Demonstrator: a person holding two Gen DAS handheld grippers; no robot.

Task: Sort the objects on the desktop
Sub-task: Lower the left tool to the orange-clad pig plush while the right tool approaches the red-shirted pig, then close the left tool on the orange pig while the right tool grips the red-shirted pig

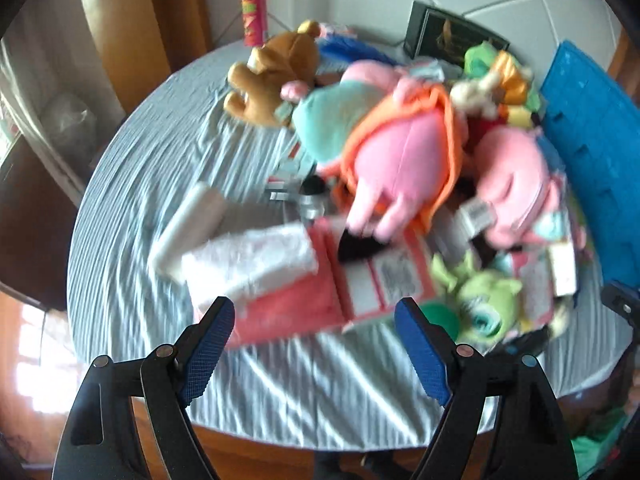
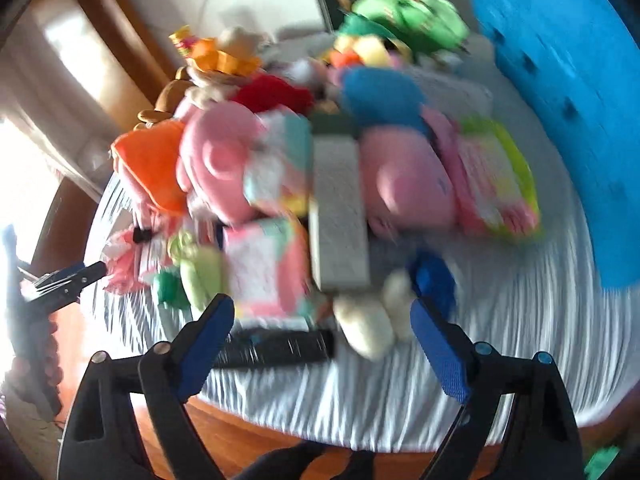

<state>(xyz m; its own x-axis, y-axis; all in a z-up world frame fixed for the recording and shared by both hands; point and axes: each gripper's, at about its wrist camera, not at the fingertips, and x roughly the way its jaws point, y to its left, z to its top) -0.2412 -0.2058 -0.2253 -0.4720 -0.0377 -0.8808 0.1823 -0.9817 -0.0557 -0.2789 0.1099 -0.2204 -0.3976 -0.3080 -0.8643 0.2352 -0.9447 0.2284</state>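
A round table with a striped blue-white cloth holds a heap of plush toys and packets. In the left wrist view I see a big pink plush in an orange hood, a brown bear, a small green monster plush, a pink packet and a white roll. My left gripper is open and empty above the near table edge. In the right wrist view a black remote, a grey-white remote and a cream plush lie ahead. My right gripper is open and empty.
A blue crate stands at the table's right side, also in the right wrist view. A chips can and a dark box stand at the back. The left gripper shows at the left of the right wrist view.
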